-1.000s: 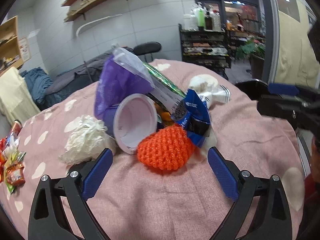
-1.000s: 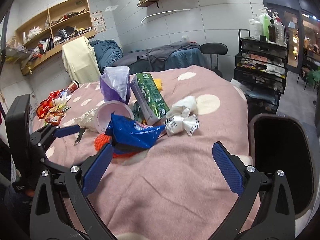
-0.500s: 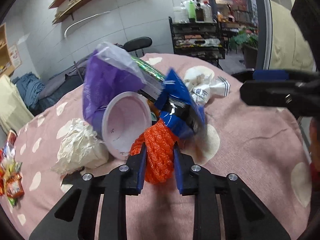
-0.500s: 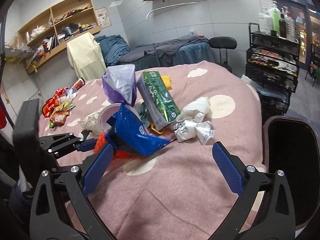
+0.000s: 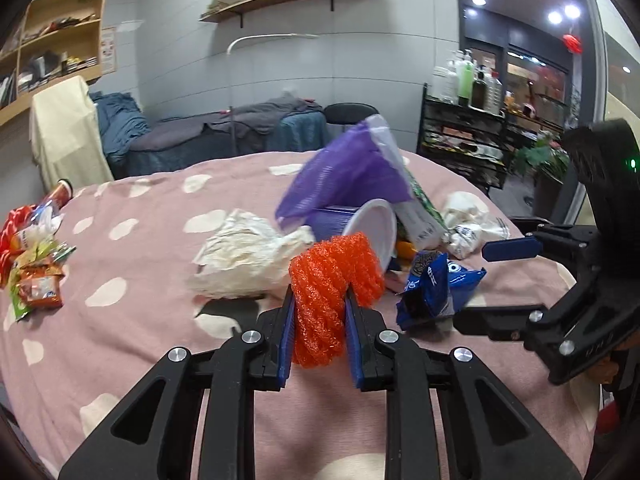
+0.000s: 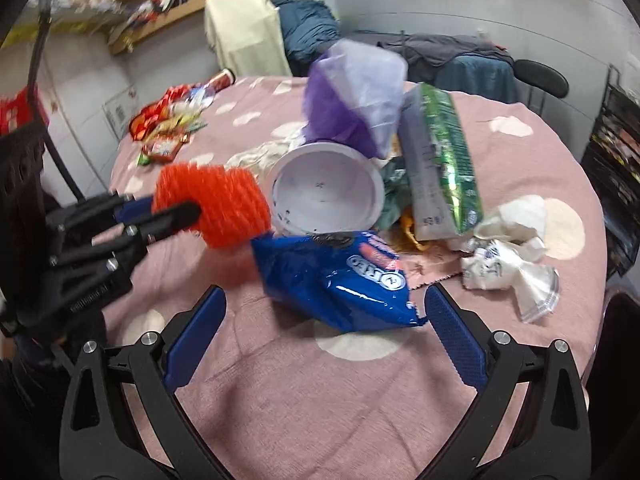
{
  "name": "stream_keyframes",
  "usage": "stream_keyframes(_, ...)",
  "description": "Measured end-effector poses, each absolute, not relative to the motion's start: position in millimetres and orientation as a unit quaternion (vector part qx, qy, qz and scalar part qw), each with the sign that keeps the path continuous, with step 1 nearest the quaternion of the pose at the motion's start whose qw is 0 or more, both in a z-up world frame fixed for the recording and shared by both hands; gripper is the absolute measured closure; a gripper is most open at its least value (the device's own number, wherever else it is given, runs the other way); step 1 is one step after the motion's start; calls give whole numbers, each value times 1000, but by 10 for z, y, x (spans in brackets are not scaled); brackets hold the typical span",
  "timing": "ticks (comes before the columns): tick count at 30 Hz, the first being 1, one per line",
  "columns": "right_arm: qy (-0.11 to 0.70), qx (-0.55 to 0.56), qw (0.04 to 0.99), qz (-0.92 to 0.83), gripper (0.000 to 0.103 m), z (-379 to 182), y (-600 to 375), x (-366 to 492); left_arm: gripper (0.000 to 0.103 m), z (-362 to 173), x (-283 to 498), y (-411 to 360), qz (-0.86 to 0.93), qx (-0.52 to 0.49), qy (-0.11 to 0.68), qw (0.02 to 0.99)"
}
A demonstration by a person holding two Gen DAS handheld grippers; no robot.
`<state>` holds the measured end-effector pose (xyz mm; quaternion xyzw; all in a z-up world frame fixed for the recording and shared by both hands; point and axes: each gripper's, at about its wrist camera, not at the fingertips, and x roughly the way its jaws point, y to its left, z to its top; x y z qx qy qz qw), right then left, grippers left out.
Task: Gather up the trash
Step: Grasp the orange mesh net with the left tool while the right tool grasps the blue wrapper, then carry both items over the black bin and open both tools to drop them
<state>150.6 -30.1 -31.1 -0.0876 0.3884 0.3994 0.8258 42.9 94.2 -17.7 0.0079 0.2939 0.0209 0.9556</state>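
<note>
Squeezing the orange foam net [image 5: 334,280] between its blue pads, the left gripper [image 5: 320,312] holds it clear of the pink cloth [image 5: 140,280], long axis toward twelve o'clock, while the right gripper [image 6: 324,320] gapes around the blue wrapper [image 6: 340,276].

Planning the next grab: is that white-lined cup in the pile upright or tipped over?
Tipped over. The cup lies on its side on the tablecloth, its round mouth facing the camera, showing an empty white interior.

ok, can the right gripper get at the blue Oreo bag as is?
Probably yes. The right gripper is open, the blue Oreo bag lies just ahead between its fingers, nothing covering it; the left gripper is off to the side.
</note>
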Motion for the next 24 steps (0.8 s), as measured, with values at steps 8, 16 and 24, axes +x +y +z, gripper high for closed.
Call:
stream_keyframes(8,409,-166,814,377,5,-463,150,1645,81,-189,321,1029,21,-9,289,957)
stream_keyframes(16,426,-128,812,378,74,-548,79,1750,81,-164,288,1026,18,-20,282,959)
stream_keyframes(24,367,-69,848,376,83,-313,-271,1580,81,-63,245,912,2,-32,262,964)
